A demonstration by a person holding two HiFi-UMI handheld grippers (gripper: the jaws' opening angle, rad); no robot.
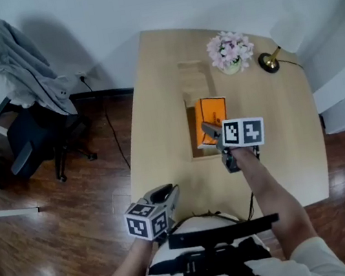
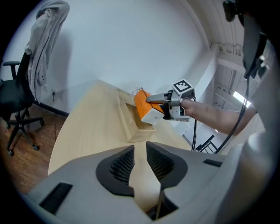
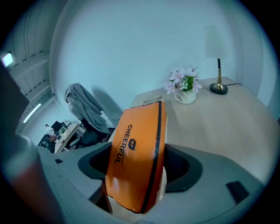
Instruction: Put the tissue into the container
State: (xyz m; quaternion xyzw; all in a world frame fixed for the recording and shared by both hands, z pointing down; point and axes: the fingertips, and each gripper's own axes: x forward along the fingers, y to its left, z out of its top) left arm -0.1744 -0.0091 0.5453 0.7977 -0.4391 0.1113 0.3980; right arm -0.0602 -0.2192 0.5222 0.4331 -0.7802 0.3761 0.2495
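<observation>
Far left, off the table: chair (image 1: 29,141) draped with a grey garment (image 1: 19,61). Left gripper (image 1: 169,193) at the near left edge of the table (image 1: 154,104), jaws a narrow gap apart, nothing between them. Mid-table: wooden container (image 1: 193,81), open top. Orange tissue pack (image 1: 212,117) tilted over the container's near end, clamped by the right gripper (image 1: 210,131), off the table surface. Far right: flowers (image 1: 230,51), then lamp (image 1: 270,61).
</observation>
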